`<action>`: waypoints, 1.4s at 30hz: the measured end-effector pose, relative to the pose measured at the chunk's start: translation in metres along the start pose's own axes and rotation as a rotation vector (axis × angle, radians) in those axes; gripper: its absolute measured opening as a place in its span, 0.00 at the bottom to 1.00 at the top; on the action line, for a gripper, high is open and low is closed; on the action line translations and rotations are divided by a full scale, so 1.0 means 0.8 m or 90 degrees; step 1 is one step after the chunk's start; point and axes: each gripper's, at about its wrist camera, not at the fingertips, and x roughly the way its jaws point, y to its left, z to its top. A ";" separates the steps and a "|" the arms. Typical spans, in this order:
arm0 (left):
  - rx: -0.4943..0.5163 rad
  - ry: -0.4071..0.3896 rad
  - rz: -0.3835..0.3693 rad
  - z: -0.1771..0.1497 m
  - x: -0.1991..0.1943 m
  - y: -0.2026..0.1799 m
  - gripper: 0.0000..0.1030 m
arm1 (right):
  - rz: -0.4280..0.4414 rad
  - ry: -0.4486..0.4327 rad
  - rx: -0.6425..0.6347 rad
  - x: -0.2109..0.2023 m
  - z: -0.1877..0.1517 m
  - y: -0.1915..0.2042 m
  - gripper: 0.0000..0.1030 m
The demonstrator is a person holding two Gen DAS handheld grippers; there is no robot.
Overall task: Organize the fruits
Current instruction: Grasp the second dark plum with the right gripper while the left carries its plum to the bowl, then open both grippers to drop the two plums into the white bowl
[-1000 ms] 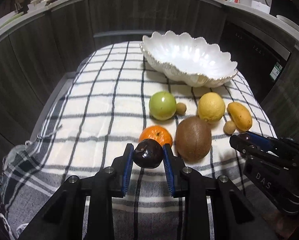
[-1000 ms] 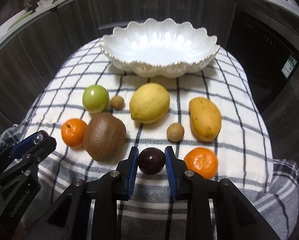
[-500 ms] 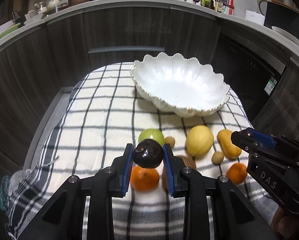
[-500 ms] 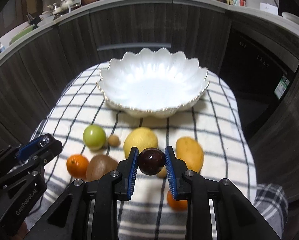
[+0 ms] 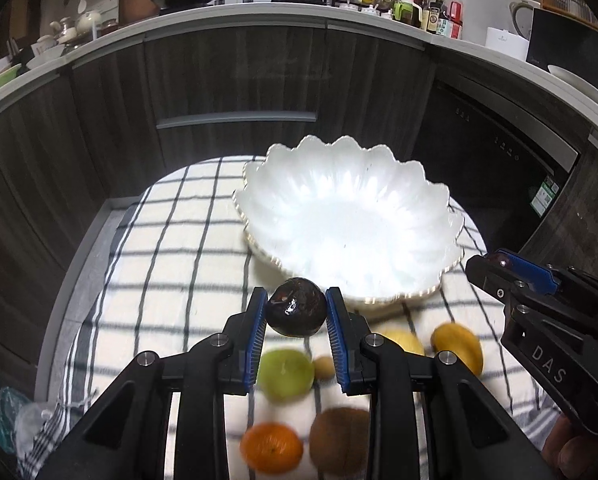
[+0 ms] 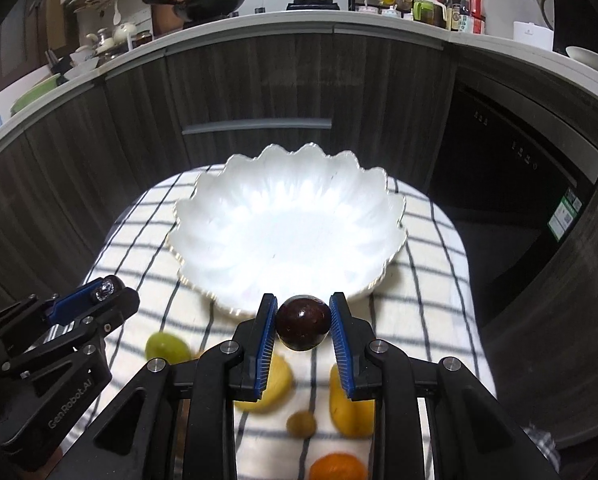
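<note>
Your left gripper (image 5: 295, 312) is pinching a dark, shiny round fruit (image 5: 297, 307), and your right gripper (image 6: 303, 322) is pinching another dark round fruit (image 6: 303, 322). Both fruits hang in the air just in front of the big white bowl with the wavy gold-lined rim (image 5: 379, 302). Carry each fruit over that rim before you go down, because the wavy edge could knock it. Set them low in the bowl, then let go, so they do not bounce. The bowl has nothing in it, so there is lots of room. Keep your two grippers apart. The green apple (image 5: 285, 374), the orange (image 5: 271, 448) and the other fruits wait on the checked cloth (image 5: 159, 280) below.
</note>
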 end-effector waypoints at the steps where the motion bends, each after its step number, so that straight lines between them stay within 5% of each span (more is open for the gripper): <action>1: 0.002 -0.002 -0.001 0.005 0.003 -0.001 0.29 | -0.003 -0.005 0.000 0.003 0.006 -0.002 0.27; 21: 0.010 0.005 0.008 0.081 0.106 -0.012 0.29 | -0.020 0.025 0.006 0.100 0.067 -0.024 0.27; 42: 0.037 0.084 0.002 0.069 0.166 -0.015 0.29 | -0.013 0.141 0.014 0.179 0.053 -0.025 0.27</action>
